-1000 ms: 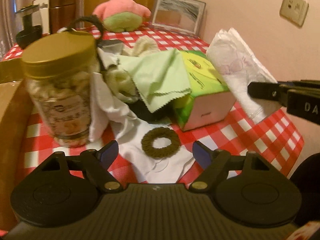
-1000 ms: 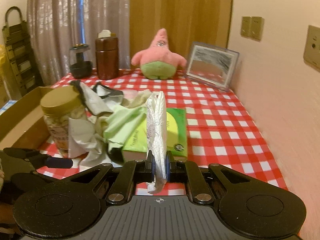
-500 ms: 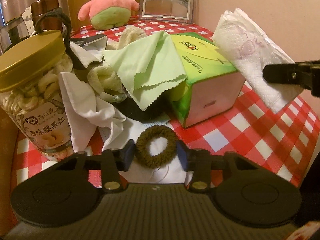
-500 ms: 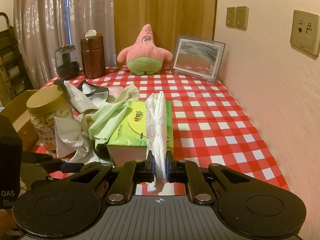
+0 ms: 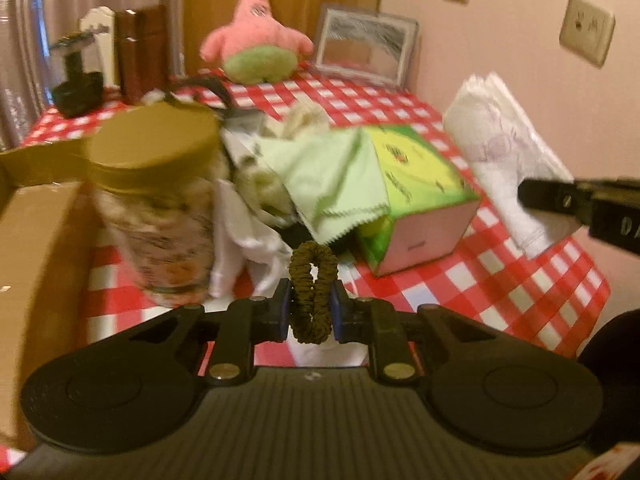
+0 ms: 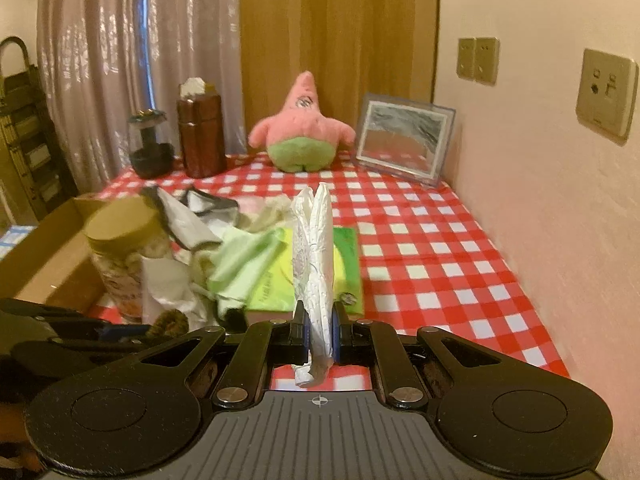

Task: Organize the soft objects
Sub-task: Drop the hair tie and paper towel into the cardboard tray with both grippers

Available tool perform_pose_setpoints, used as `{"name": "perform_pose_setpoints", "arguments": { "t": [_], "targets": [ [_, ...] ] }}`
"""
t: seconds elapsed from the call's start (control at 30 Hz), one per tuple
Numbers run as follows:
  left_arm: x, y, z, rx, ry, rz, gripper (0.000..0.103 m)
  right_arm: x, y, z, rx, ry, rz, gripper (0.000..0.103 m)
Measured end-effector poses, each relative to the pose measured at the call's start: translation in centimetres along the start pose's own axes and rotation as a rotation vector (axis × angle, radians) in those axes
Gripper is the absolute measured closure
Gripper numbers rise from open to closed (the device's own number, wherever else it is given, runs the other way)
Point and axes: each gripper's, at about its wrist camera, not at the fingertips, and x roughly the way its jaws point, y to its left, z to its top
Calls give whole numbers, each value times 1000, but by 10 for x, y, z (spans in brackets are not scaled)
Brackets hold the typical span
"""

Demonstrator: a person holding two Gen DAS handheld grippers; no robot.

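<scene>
My left gripper (image 5: 311, 312) has a dark olive hair scrunchie (image 5: 312, 292) between its blue pads. The jaws are closing, and the pads press the ring into a tall oval, lifted just above the white cloth (image 5: 248, 232). My right gripper (image 6: 320, 336) is shut on a folded white paper napkin (image 6: 314, 252), which stands upright over the green tissue box (image 6: 344, 264). From the left wrist view the napkin (image 5: 504, 164) hangs at the right. A light green cloth (image 5: 340, 176) and cream fabric lie heaped against the box.
A gold-lidded snack jar (image 5: 156, 208) stands close on the left, beside an open cardboard box (image 5: 36, 248). At the back of the checked table are a pink star plush (image 5: 256, 52), a framed mirror (image 5: 366, 48), a brown canister (image 5: 140, 48) and a dark grinder. A wall runs along the right.
The left jaws came down around the scrunchie, closed on it and raised it off the white cloth. The right gripper still holds the napkin in about the same place.
</scene>
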Motion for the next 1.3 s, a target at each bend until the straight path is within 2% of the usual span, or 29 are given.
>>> {"name": "perform_pose_setpoints", "arguments": {
  "t": [0.13, 0.33, 0.63, 0.83, 1.07, 1.17, 1.23, 1.3],
  "targets": [
    [-35, 15, 7, -36, -39, 25, 85, -9, 21, 7, -18, -17, 57, 92],
    [-90, 53, 15, -52, -94, 105, 85, -14, 79, 18, -73, -30, 206, 92],
    [-149, 151, 9, -97, -77, 264, 85, 17, 187, 33, -139, 2, 411, 92],
    [-154, 208, -6, -150, -48, 335, 85, 59, 240, 29, -135, 78, 480, 92],
    [-132, 244, -20, -192, -13, 320, 84, 100, 266, 21, -117, 143, 500, 92],
    [-123, 251, -24, -202, -6, 310, 76, 108, 272, 19, -106, 152, 517, 92],
    [-117, 254, -27, -210, -2, 309, 70, 115, 275, 18, -100, 164, 533, 84],
    [-113, 257, -28, -217, -2, 317, 65, 120, 275, 17, -96, 165, 532, 49]
  ]
}}
